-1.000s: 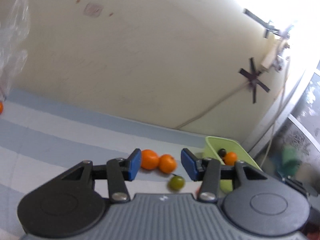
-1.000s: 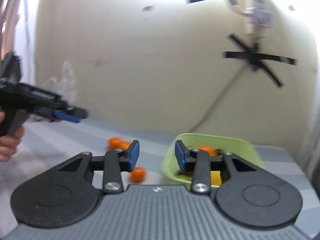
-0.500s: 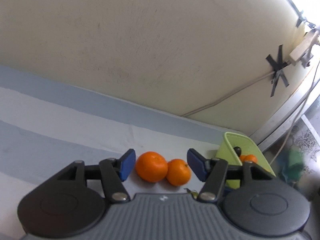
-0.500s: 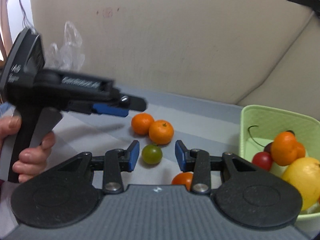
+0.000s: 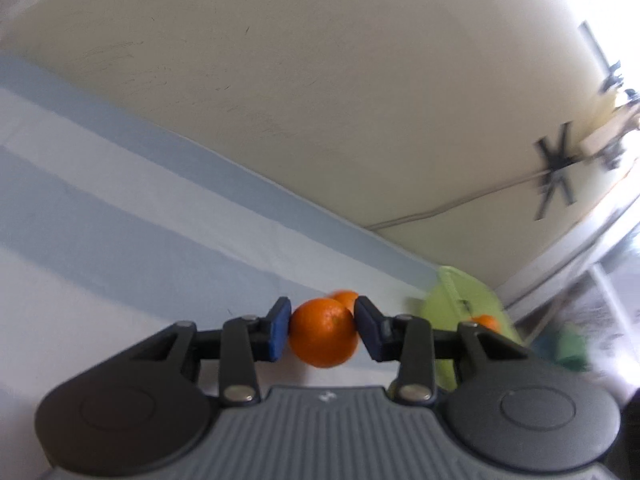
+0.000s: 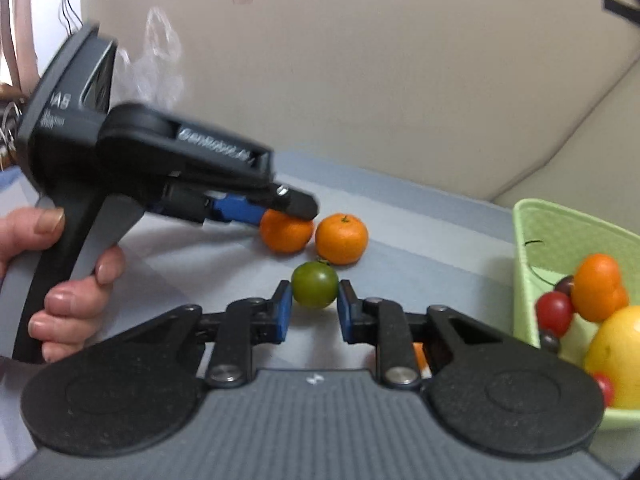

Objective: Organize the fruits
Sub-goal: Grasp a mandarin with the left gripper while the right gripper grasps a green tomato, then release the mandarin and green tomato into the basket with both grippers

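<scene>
Grippers clamped fruit for basket (image 6: 532, 236) at right: left gripper (image 5: 322, 330) just closed on tangerine (image 5: 323, 332), right gripper (image 6: 312, 310) on green tomato (image 6: 315, 284).

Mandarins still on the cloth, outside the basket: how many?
2. One mandarin sits between the left tongs, the second mandarin right beside it. Another orange fruit shows behind the right tongs; kind unclear.

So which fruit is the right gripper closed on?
Start at the light green basket on the right. Left of it, two oranges lie on the striped cloth. Just nearer the camera sits a small green tomato, the only green fruit.
</scene>
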Available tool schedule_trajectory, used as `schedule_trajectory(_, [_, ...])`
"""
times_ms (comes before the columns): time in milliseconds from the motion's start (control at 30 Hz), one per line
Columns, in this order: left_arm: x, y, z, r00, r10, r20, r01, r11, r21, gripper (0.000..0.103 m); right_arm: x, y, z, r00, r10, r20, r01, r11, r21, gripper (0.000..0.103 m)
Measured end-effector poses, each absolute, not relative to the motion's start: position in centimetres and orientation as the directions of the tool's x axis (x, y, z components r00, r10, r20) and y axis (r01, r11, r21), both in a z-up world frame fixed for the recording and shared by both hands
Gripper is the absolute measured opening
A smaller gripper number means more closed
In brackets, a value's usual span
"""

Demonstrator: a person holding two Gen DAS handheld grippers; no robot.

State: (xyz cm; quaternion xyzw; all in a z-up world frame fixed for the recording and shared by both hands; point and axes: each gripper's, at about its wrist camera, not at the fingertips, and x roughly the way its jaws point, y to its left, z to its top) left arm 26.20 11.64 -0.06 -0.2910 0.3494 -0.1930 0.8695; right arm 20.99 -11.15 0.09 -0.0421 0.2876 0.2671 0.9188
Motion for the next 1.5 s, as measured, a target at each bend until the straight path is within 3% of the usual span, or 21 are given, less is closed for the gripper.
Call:
schedule_trajectory(200, [19.7,10.0,0.4,0.642,-0.607,-0.468,0.201,0.723,-0.661,0.035,15.4,-14.2,0.9,0.7,0.498,-0.511,-0.522,0.846,0.109,0.027])
schedule_trajectory(500, [15.7,3.9,-0.9,0.567,-0.623,-0.539,0.277,0.76,-0.588,0.035,10.0,-19.2,-0.3,0.735,0.452,-0.505,-0.434,0.886,0.16,0.027])
schedule_trajectory(667, [17.4,2.1,1.7,0.54,-0.672,-0.507,0.332,0.724,-0.605,0.035,10.5,-21.5,-0.4,0.77,0.413,-0.487,-0.374,0.91,0.179,0.027])
schedule_trajectory(967, [27.1,-6.2,7.3,0.575,-0.668,-0.472,0.436,0.739,-0.514,0.036,17.1,-28.3,2.5,0.918,0.239,-0.317,-0.193,0.967,0.168,0.028])
schedule_trajectory(1333, [33.8,-9.1,4.0,0.586,-0.592,-0.553,0.362,0.802,-0.475,0.038,24.4,-30.5,-0.9,0.888,0.181,-0.423,-0.108,0.976,0.192,0.03])
schedule_trajectory(1433, [34.4,-10.0,3.5,0.578,-0.584,-0.57,0.364,0.81,-0.461,0.049,23.8,-30.4,-0.9,0.901,0.182,-0.395,-0.116,0.976,0.185,0.054])
schedule_trajectory(1500, [34.1,-10.3,3.2,0.58,-0.573,-0.578,0.365,0.818,-0.444,0.049,23.2,-30.5,-0.8,0.908,0.181,-0.378,-0.118,0.976,0.184,0.056])
